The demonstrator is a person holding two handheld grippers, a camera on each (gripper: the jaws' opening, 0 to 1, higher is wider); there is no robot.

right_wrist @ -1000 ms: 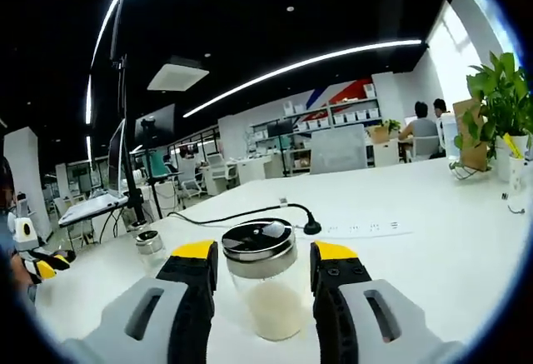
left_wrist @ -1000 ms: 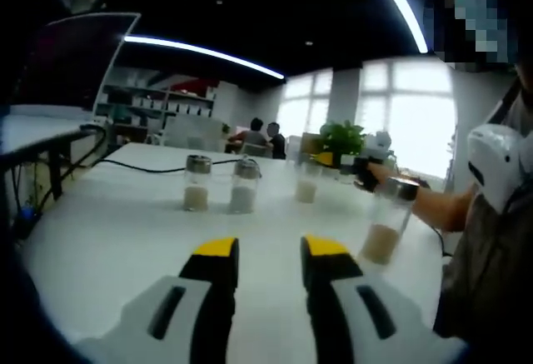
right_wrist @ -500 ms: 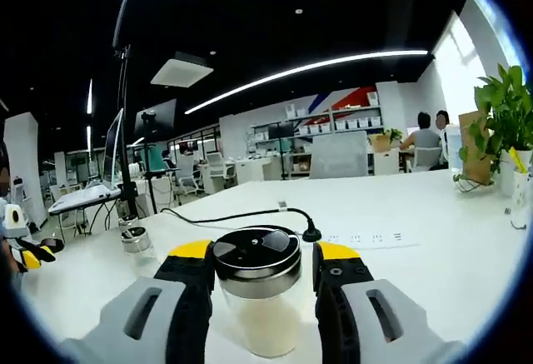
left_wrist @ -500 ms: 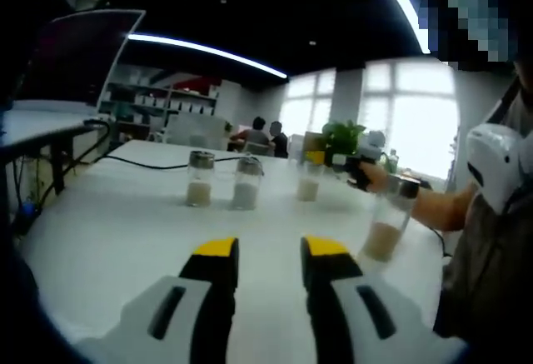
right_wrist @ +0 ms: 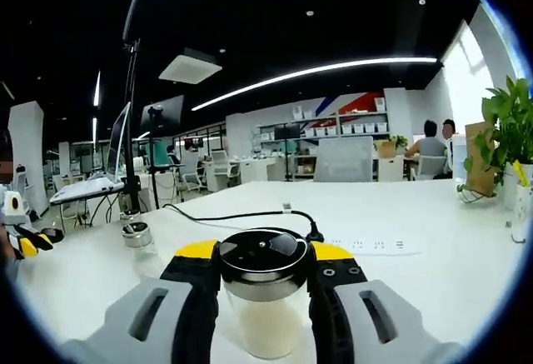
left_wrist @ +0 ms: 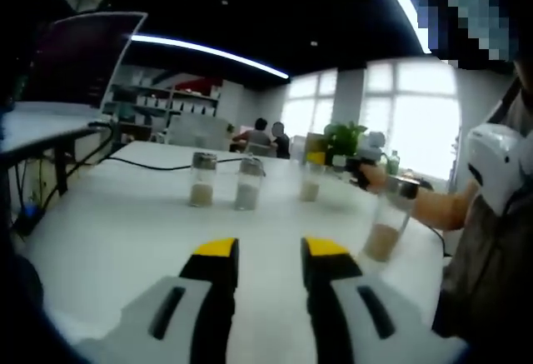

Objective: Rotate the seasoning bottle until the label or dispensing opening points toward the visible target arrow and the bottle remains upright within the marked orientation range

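- The right gripper (right_wrist: 263,274) has its yellow-tipped jaws closed against both sides of the seasoning bottle (right_wrist: 262,301), a clear jar with pale powder and a dark metal cap.
- In the left gripper view, that bottle (left_wrist: 385,229) stands upright near the right edge of the white table (left_wrist: 125,231), held by the right gripper (left_wrist: 390,186).
- The left gripper (left_wrist: 264,257) hovers over bare tabletop, jaws parted with nothing between them.
- Three more bottles (left_wrist: 247,184) stand in a row further back.
- A black cable (right_wrist: 250,213) runs to a power strip (right_wrist: 371,246).
- A potted plant (right_wrist: 502,131) stands at the right.
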